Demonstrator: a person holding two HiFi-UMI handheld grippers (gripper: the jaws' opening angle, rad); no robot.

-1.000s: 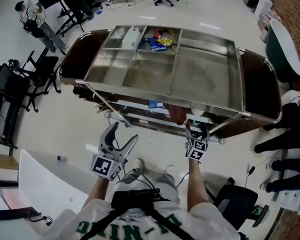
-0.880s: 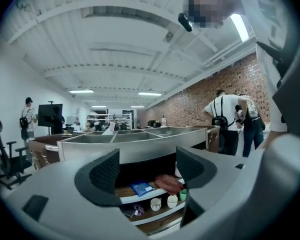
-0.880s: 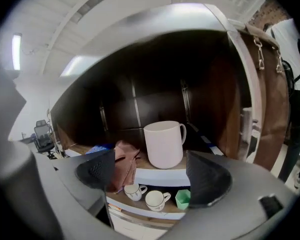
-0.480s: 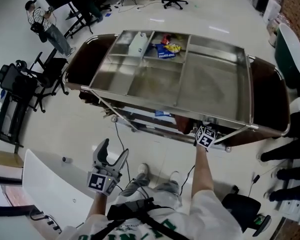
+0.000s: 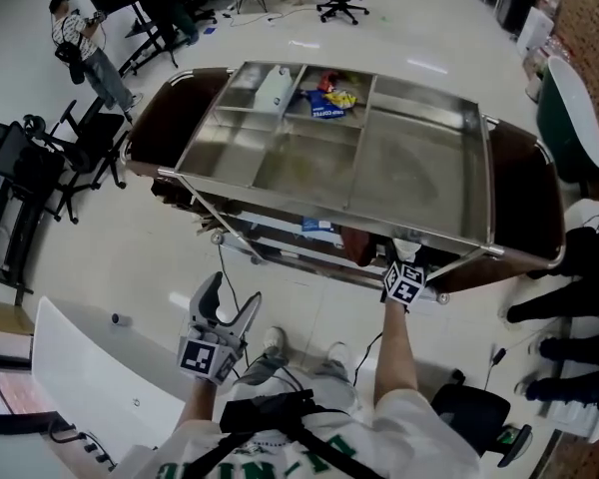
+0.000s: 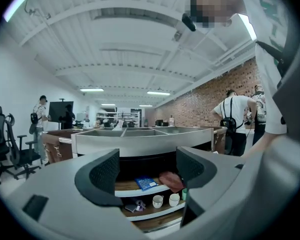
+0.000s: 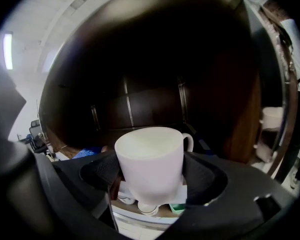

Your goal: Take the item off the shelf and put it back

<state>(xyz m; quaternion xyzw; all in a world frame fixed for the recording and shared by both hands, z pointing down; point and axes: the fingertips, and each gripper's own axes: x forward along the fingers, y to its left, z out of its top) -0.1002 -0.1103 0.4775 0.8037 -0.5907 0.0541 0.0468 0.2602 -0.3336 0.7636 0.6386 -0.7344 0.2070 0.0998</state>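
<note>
A white cup (image 7: pixel 152 161) with its handle at the back right sits upright between the pads of my right gripper (image 7: pixel 152 176). The jaws are closing and both pads press on the cup's sides. In the head view my right gripper (image 5: pixel 403 267) reaches under the front edge of the steel cart's top (image 5: pixel 419 168), so its tips are hidden. Below the held cup, more white cups (image 7: pixel 147 208) stand on a lower shelf. My left gripper (image 5: pixel 232 292) hangs open and empty over the floor, left of the cart; its view shows that shelf's cups (image 6: pixel 158 201).
The cart's top tray holds a white jug (image 5: pixel 275 88) and snack packets (image 5: pixel 329 98) at the back. A blue packet (image 6: pixel 146 183) lies on the middle shelf. People stand at the right (image 5: pixel 569 257), another at far left (image 5: pixel 80 38). Black chairs (image 5: pixel 40 168) stand left, a white table (image 5: pixel 90 377) near left.
My right gripper has pushed in under the cart's front edge, its marker cube now closer to the shelf. The left gripper has stayed open at about the same place.
</note>
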